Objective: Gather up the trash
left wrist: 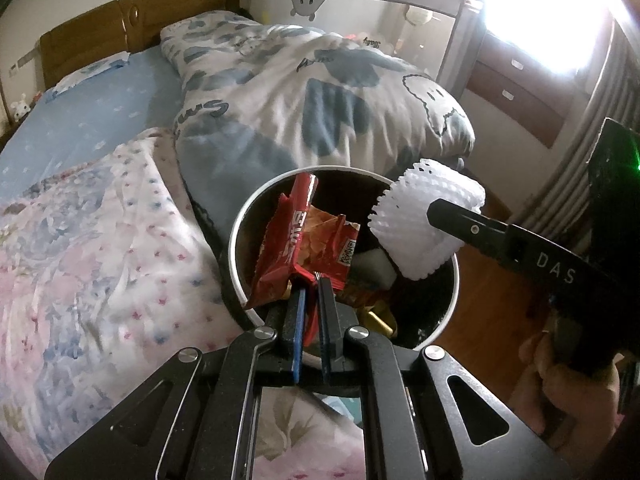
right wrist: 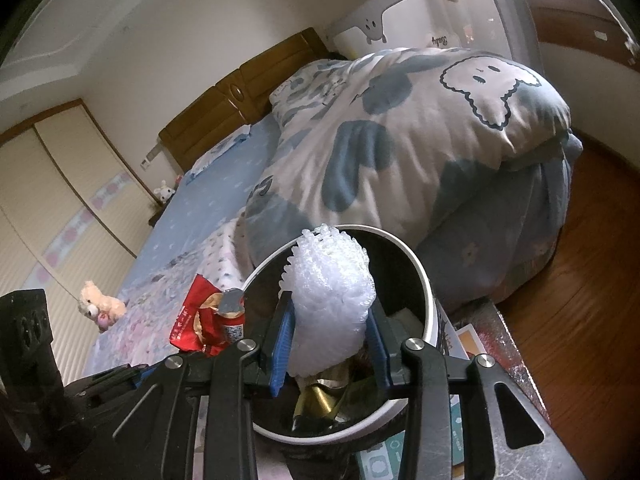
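Observation:
A round trash bin [left wrist: 237, 240] with a white rim and dark inside stands beside the bed. My left gripper [left wrist: 312, 286] is shut on a crumpled red snack wrapper [left wrist: 288, 248], holding it over the bin's near-left rim. My right gripper [right wrist: 330, 312] is shut on a white foam fruit net [right wrist: 332, 300], held above the bin [right wrist: 430, 312]. In the left wrist view one right finger [left wrist: 472, 229] crosses the net [left wrist: 420, 224]. The wrapper [right wrist: 204, 320] appears left of the bin. Gold packaging [right wrist: 316, 396] and other scraps lie inside.
The bed carries a bunched blue-and-white quilt [left wrist: 320, 92] behind the bin and a pink floral blanket [left wrist: 100, 240] to its left. A grey cot [left wrist: 400, 4] stands beyond. Wooden floor [right wrist: 592, 280] lies right. A plush toy [right wrist: 100, 304] lies on the bed. A person's hand [left wrist: 572, 384] grips the right tool.

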Demonstrator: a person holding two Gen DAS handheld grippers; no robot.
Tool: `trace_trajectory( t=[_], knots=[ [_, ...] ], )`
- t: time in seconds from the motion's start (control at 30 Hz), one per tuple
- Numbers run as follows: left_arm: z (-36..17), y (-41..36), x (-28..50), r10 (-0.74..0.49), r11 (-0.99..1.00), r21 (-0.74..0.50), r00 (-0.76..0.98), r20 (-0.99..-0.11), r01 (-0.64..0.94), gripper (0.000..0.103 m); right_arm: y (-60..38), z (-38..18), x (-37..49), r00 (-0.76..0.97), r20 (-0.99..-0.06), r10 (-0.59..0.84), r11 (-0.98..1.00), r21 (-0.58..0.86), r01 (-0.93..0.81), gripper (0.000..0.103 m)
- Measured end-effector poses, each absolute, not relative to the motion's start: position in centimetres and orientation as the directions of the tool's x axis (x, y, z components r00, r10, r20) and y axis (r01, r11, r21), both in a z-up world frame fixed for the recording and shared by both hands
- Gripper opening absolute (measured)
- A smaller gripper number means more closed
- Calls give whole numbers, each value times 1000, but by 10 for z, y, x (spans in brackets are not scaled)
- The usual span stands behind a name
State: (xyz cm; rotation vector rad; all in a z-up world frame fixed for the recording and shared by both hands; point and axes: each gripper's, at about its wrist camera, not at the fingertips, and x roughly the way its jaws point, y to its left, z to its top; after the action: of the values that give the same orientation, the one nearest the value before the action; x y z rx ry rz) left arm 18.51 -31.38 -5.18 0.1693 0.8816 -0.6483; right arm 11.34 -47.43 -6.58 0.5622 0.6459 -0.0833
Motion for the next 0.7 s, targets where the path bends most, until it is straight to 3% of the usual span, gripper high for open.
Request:
trace_trajectory(
  t=[0.17,0.23,0.3,0.4,0.47,0.6,0.7],
  knots=[
    [-54,-318,187,-457,792,-123,448,-768,598,7,-477,-67,119,794,-600,95,850,464,249,37],
    [-54,-318,187,-457,792,-125,446,-769,597,20,-478,-68,121,792,-604,94,849,464,254,41],
    [-52,-316,188,-456,797,-126,451,-767,591,27,-480,-69,122,790,-607,85,844,465,266,54],
    [-50,-310,186,-458,802,-132,458,-762,582,39,-484,-69,122,791,-606,84,835,476,277,61],
    [-49,-305,185,-459,807,-135,467,-756,575,41,-486,-68,121,794,-603,82,828,485,282,65],
    [-48,-289,178,-458,822,-151,479,-749,549,50,-483,-68,118,793,-602,89,824,492,281,66],
    [-47,-271,172,-454,836,-162,496,-740,523,51,-479,-67,114,794,-602,89,824,492,280,67]
  ],
)
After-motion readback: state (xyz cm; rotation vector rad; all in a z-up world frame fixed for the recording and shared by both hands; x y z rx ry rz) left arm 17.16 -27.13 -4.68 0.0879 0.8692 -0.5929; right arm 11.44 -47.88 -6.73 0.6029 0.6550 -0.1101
